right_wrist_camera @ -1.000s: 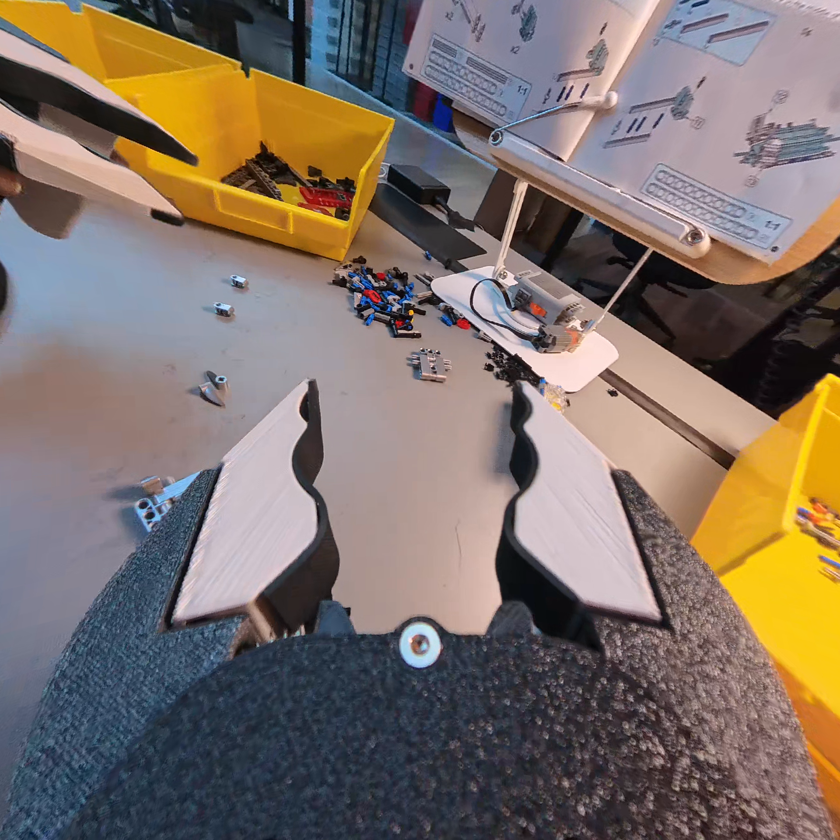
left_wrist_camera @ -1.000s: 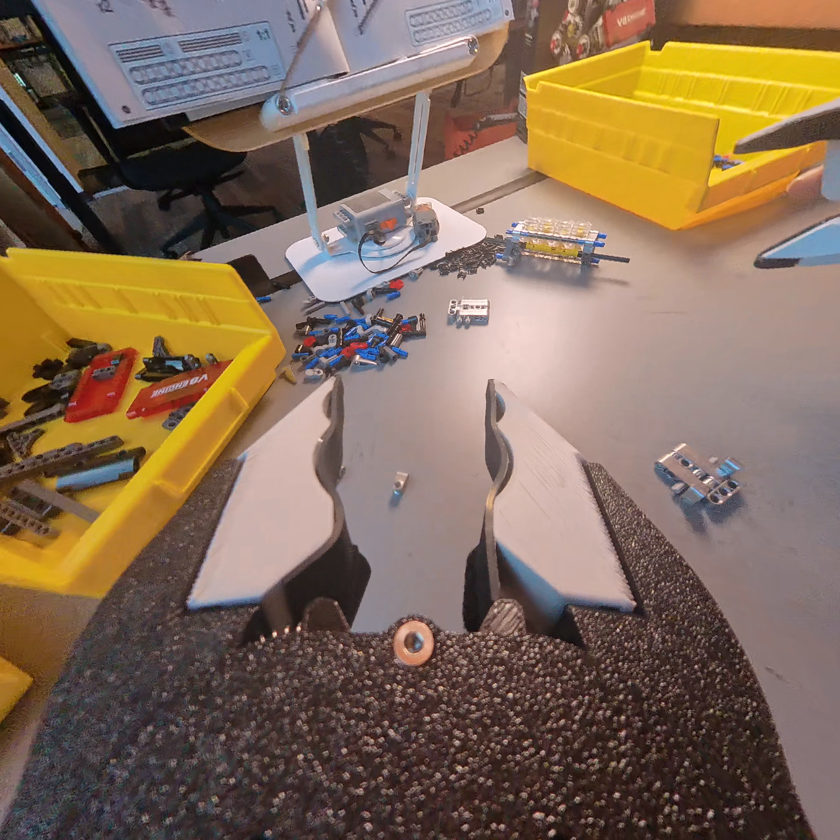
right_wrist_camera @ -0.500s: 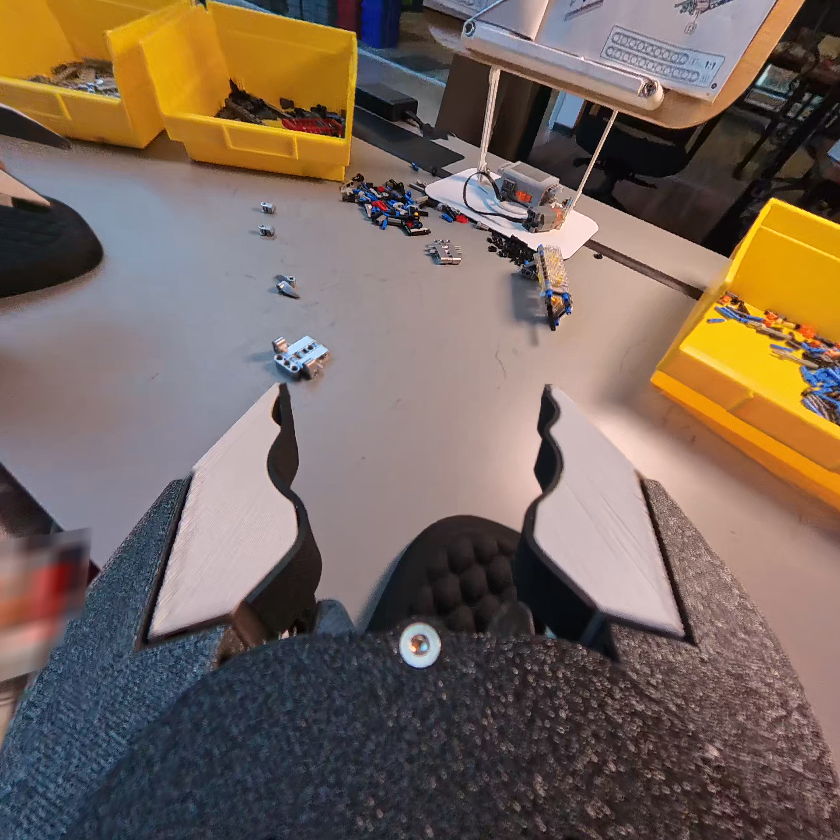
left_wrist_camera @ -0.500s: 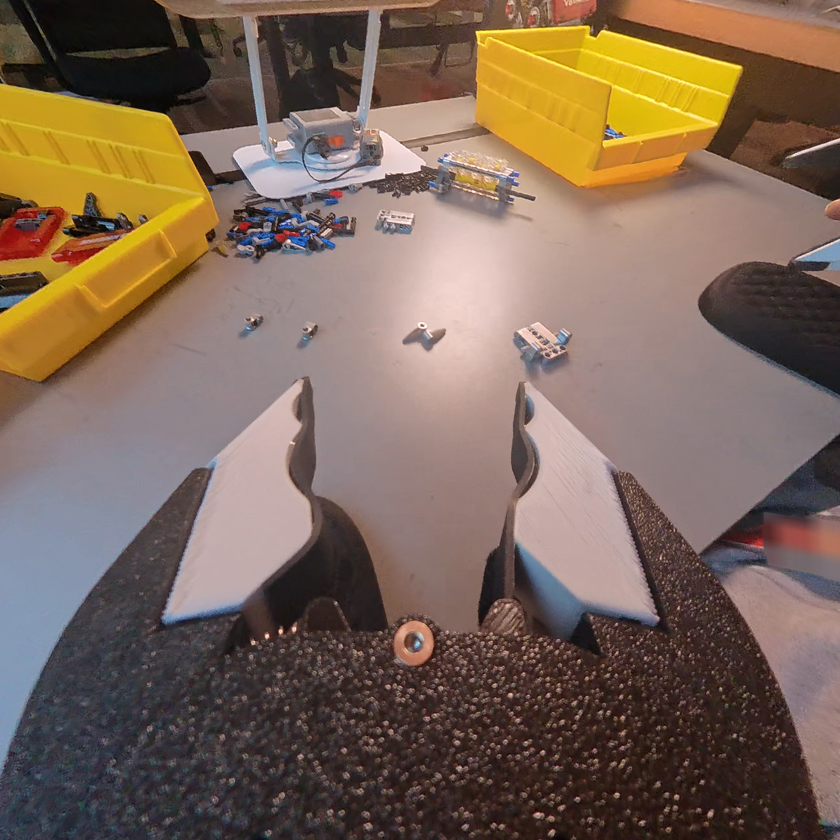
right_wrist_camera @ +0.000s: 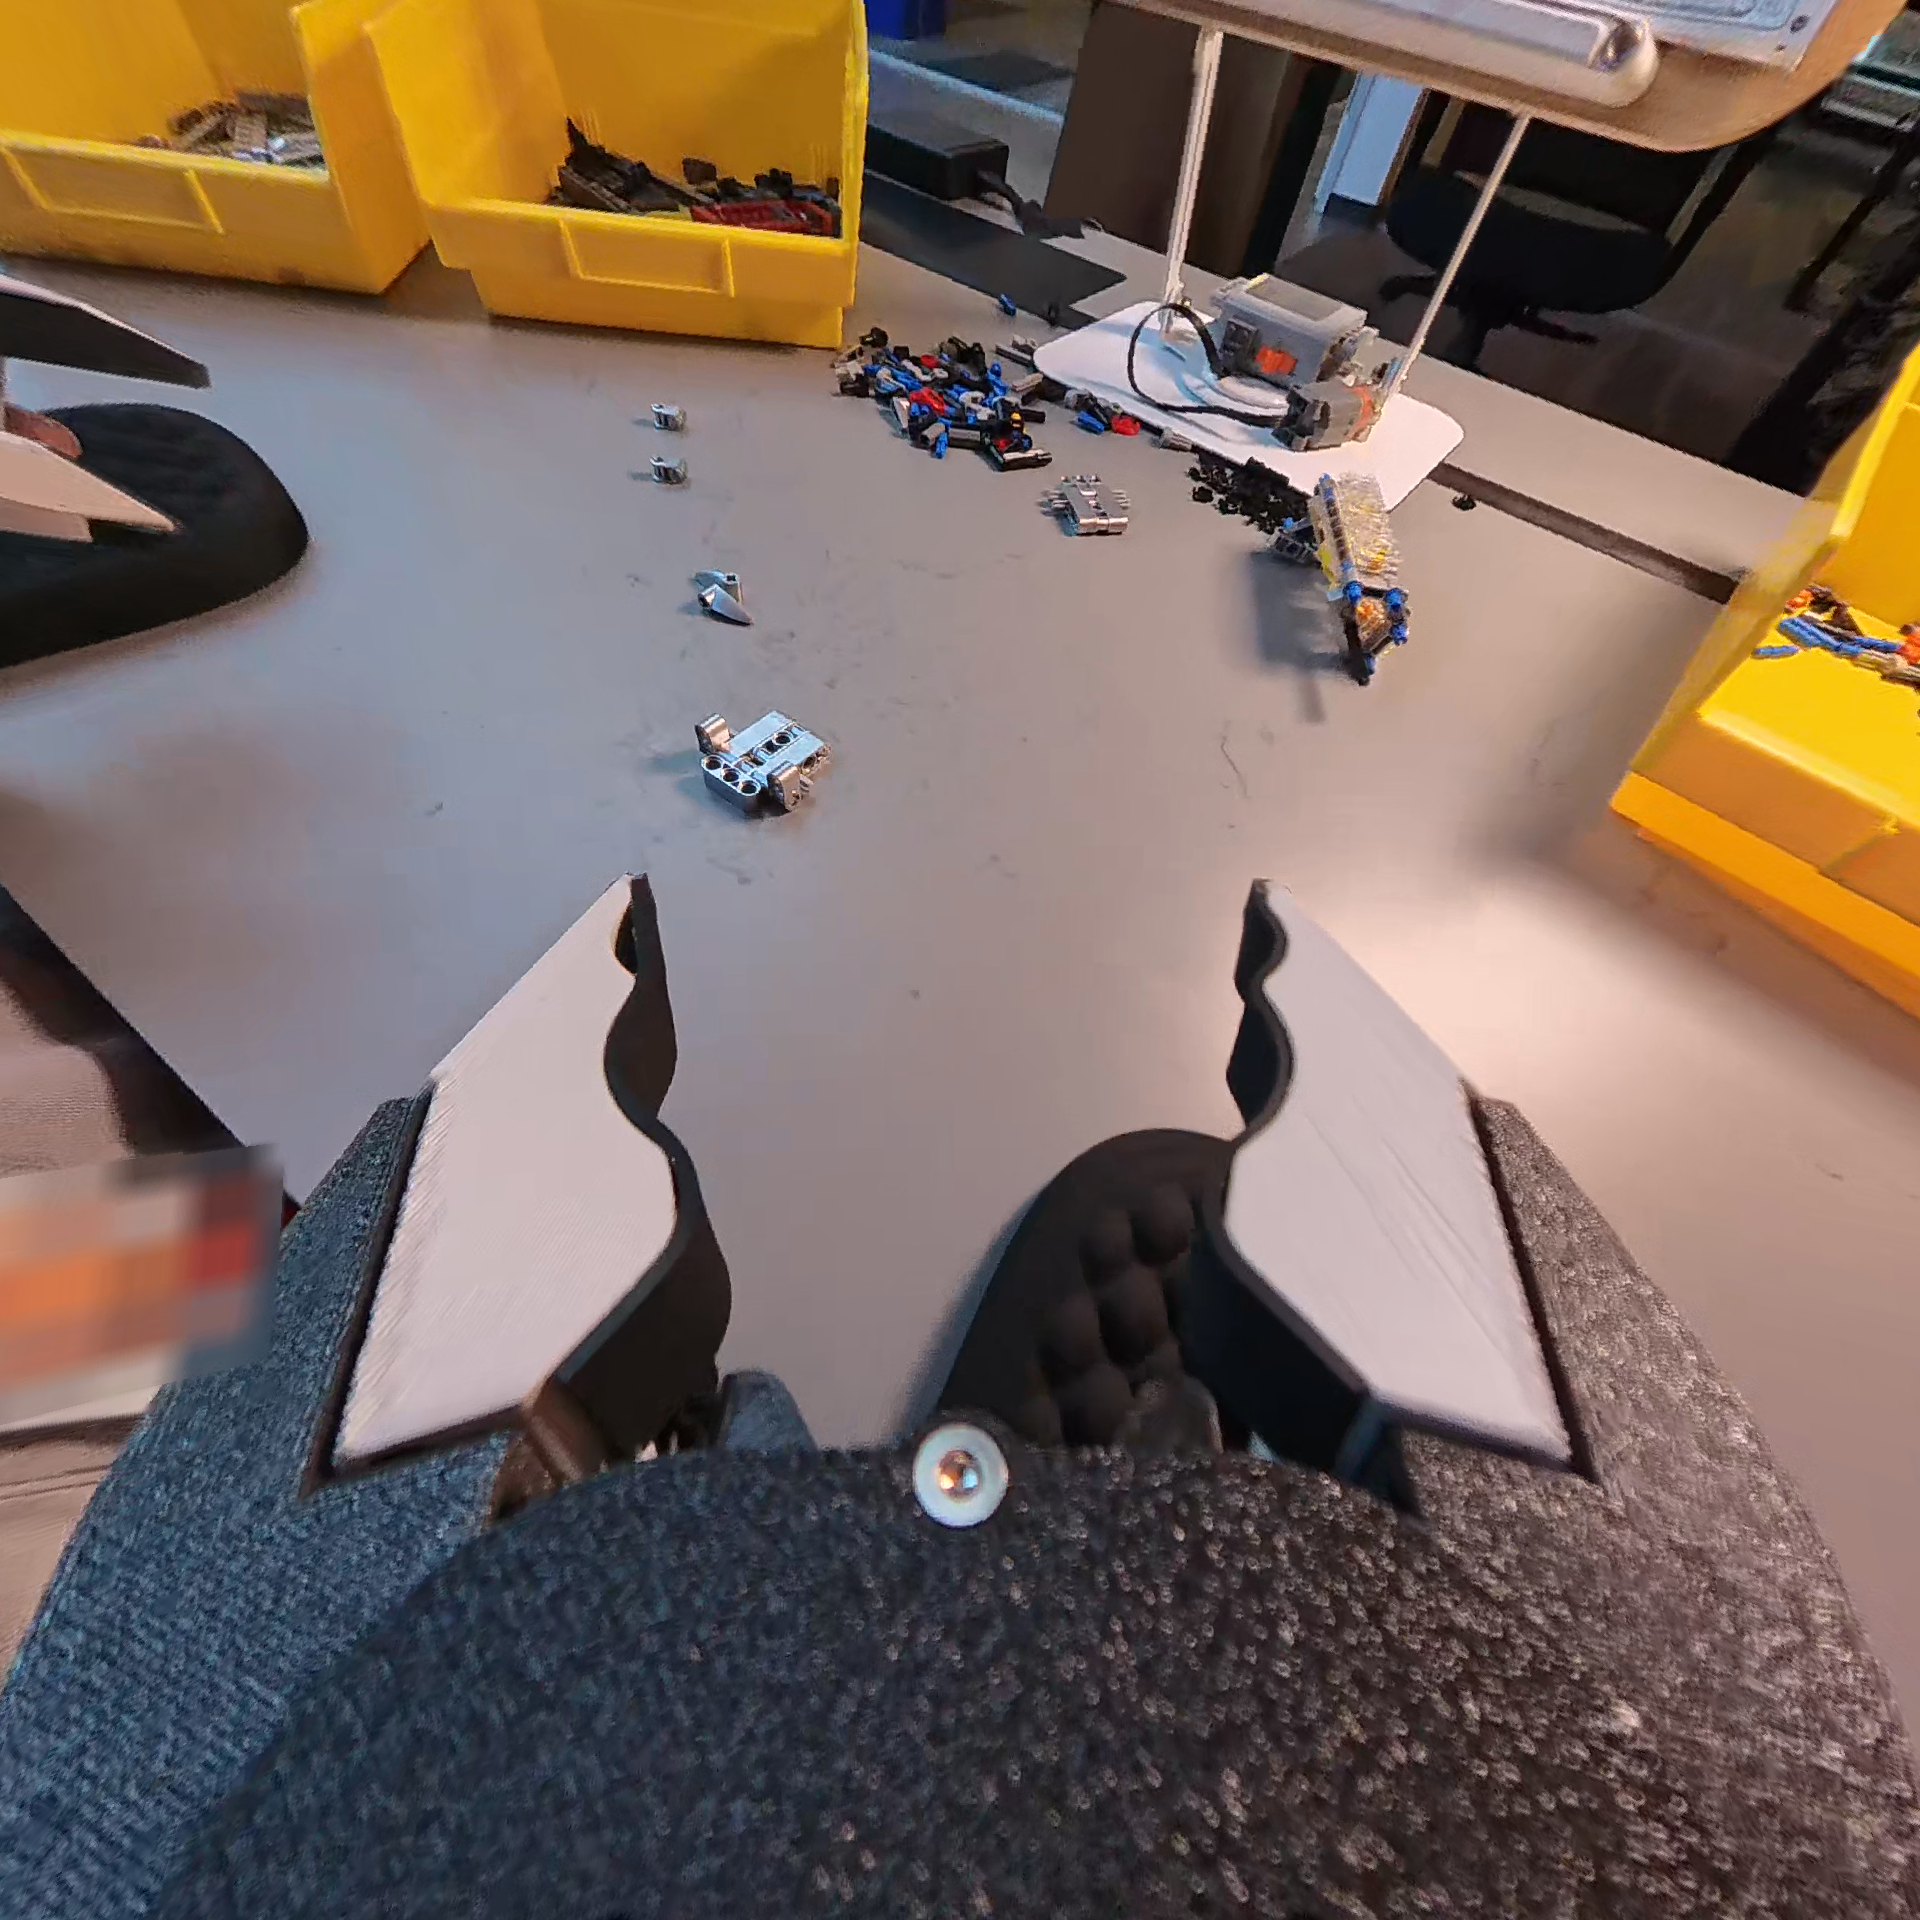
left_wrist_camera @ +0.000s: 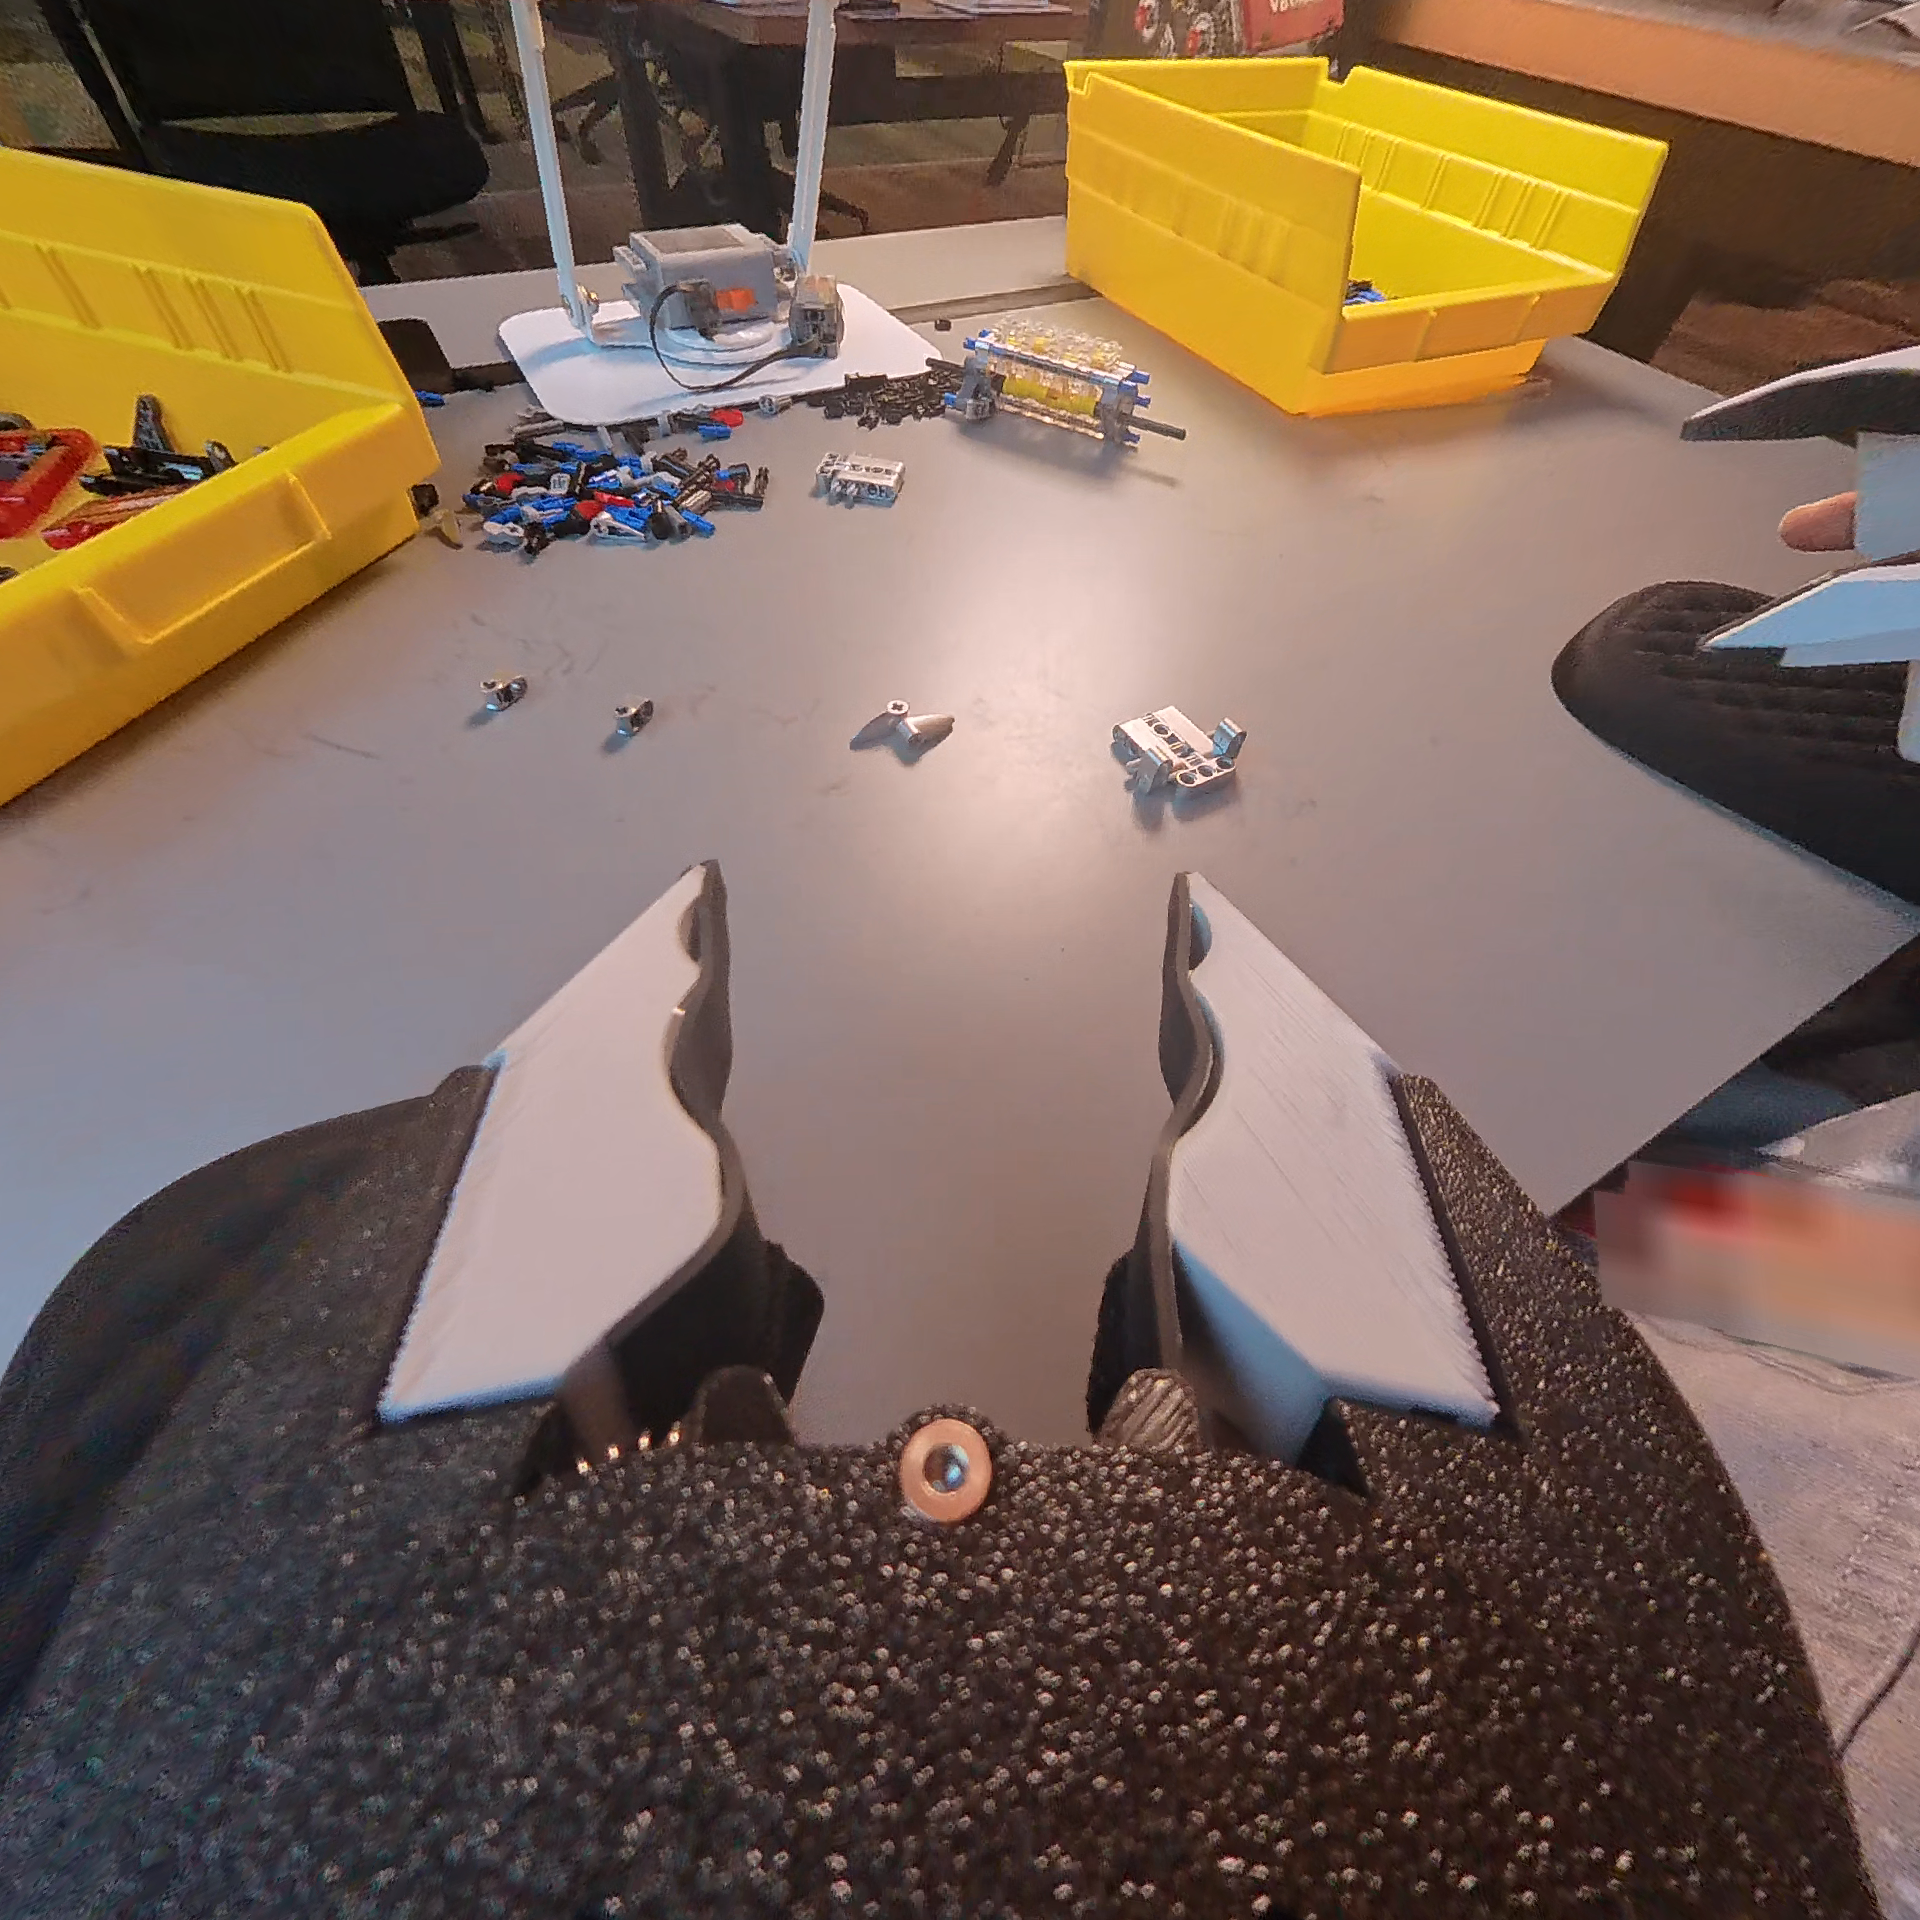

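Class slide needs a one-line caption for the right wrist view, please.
Open right gripper hovers empty over a grey table, nearest a small grey brick assembly, with yellow parts bins behind.

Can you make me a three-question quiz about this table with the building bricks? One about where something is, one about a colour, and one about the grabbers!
1. Where is the grey motor?
A. in a bin
B. on the white plate
C. in a gripper

2. What colour are the bins?
A. yellow
B. green
C. white

3. How is the left gripper?
A. shut on a brick
B. shut, empty
C. open, empty

Answers:
1 B: the motor sits on the white plate under the stand.
2 A: every bin is yellow.
3 C: its jaws stand wide apart over bare table.
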Demonstrator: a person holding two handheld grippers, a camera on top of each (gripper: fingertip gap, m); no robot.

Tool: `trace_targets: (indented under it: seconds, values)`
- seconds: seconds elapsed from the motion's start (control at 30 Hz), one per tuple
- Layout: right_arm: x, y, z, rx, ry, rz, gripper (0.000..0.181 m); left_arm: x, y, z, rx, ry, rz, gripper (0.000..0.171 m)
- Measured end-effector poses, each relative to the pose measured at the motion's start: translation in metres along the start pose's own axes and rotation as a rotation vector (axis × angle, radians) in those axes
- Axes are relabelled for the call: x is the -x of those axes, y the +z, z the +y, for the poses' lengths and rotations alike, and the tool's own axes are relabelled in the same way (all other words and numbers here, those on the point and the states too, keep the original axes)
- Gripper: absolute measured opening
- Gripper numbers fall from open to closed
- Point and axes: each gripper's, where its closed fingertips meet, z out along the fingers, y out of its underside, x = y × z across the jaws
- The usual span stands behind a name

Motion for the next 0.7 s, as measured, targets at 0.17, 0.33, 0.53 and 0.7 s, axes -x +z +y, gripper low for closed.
trace_targets:
  seconds: [0.17, 0.33, 0.53, 0.7]
  values:
    - [0.007, 0.012, -0.002, 0.027, -0.068, 0.02, 0.108, -0.008, 0.007, 0.001, -0.023, 0.03, -0.007, 0.083]
    - [0.015, 0.012, -0.003, 0.023, -0.08, 0.003, 0.108, -0.016, 0.006, 0.0, -0.056, 0.004, 0.039, 0.083]
    - [0.027, 0.021, -0.013, 0.007, -0.058, -0.06, 0.11, -0.018, -0.016, -0.007, -0.118, -0.05, 0.048, 0.083]
    - [0.039, 0.031, -0.018, 0.014, -0.053, -0.106, 0.11, -0.003, -0.036, -0.009, -0.166, -0.054, -0.037, 0.083]
